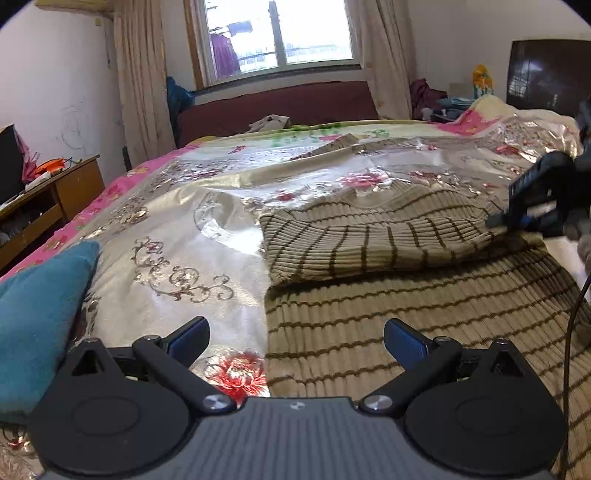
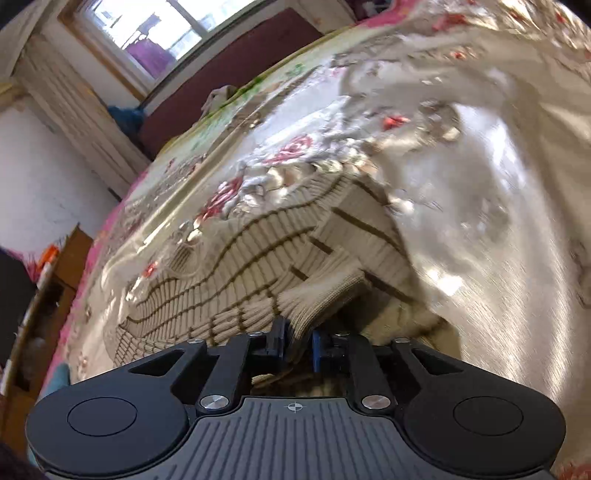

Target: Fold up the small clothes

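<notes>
Left wrist view first: the left claw [image 1: 297,343] hangs spread wide over the bed, nothing between its blue-padded fingers [image 1: 192,338], straddling the edge of the striped sweater [image 1: 388,243]. That sweater lies on the bed's near right part, a ribbed beige knit with thin dark brown stripes, one sleeve folded across the body. Only this view takes in the right claw [image 1: 496,221] from outside, at the sweater's far right edge, and it is blurred there. It also shows a teal cushion [image 1: 40,325] at the left, a wooden cabinet [image 1: 55,199] by the wall, curtains [image 1: 142,85] and the window [image 1: 280,33].

Over to the right wrist view, tilted and smeared: here is what the other camera cannot show. The right claw [image 2: 298,345] is nearly pressed together, pinching the ribbed cuff [image 2: 317,299] of the sweater [image 2: 240,266], knit bunched between the pads.

The bedspread [image 1: 177,229] is glossy satin, cream and silver, with red and pink embroidered flowers and grey scrollwork, edged in pink. No lettering is readable anywhere.
</notes>
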`<state>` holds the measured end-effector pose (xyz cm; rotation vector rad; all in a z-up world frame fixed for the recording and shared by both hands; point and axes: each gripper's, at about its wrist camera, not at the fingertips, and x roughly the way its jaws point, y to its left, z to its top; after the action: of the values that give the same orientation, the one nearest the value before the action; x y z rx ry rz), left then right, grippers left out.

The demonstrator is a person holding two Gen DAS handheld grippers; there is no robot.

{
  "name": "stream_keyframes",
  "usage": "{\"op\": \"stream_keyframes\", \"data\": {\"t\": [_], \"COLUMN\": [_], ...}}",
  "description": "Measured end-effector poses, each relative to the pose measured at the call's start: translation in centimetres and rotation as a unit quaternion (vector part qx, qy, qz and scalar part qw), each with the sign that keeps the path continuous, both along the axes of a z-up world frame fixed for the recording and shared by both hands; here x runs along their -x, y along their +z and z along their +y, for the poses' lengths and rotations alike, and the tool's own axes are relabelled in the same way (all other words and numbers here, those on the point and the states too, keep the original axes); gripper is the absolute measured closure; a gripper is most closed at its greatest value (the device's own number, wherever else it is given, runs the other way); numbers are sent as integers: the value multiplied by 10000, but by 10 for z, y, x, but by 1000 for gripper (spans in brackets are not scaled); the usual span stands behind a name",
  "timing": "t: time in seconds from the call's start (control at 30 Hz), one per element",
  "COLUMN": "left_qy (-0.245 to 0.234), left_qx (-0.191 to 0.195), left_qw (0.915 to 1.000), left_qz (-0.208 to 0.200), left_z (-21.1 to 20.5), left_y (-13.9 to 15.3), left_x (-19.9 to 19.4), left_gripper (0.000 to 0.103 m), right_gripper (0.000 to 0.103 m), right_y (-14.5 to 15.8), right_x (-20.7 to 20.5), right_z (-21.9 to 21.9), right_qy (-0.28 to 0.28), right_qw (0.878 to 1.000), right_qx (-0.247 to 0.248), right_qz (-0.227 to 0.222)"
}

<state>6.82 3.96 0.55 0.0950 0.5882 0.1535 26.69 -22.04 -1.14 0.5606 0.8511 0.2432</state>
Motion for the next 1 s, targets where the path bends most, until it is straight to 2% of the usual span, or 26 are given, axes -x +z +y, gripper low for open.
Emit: {"op": "stream_keyframes", "data": {"t": [0.07,0.13,0.23,0.33,0.43,0.57,0.63,0.73,0.77,0.87,1.0], "left_qy": [-50,-92,-150,-168,-95,-7,-9,-50,-56,-59,-79], "left_qx": [-47,-20,-34,0,62,100,102,69,53,67,83], "left_qw": [10000,10000,9999,9998,9999,9999,9999,9998,9998,9997,9998], "left_qz": [-11,6,-47,-103,-72,26,105,174,196,239,159], "left_z": [-3,-4,-5,-3,0,2,1,0,-1,-1,-4], "left_y": [0,1,4,9,10,5,1,-4,-5,-9,-8], "left_x": [0,-3,-12,-26,-44,-58,-63,-68,-70,-75,-80], "left_gripper": [0,0,0,0,0,0,0,0,0,0,0], "right_gripper": [79,78,73,67,67,63,62,60,64,92,99], "right_y": [7,18,34,43,36,20,7,3,3,6,14], "right_x": [2,1,-4,-31,-76,-121,-137,-138,-138,-133,-118], "right_z": [-6,-12,-20,-19,-5,16,21,23,23,19,9], "right_qy": [-79,-94,-133,-64,262,805,1183,1576,1698,1825,1285], "right_qw": [9999,9996,9972,9924,9875,9706,9683,9628,9604,9604,9637], "right_qx": [-98,56,461,975,1410,2167,2172,2161,2174,2079,2290], "right_qz": [-77,-246,-580,-745,-657,-667,-364,-387,-385,-330,-475]}}
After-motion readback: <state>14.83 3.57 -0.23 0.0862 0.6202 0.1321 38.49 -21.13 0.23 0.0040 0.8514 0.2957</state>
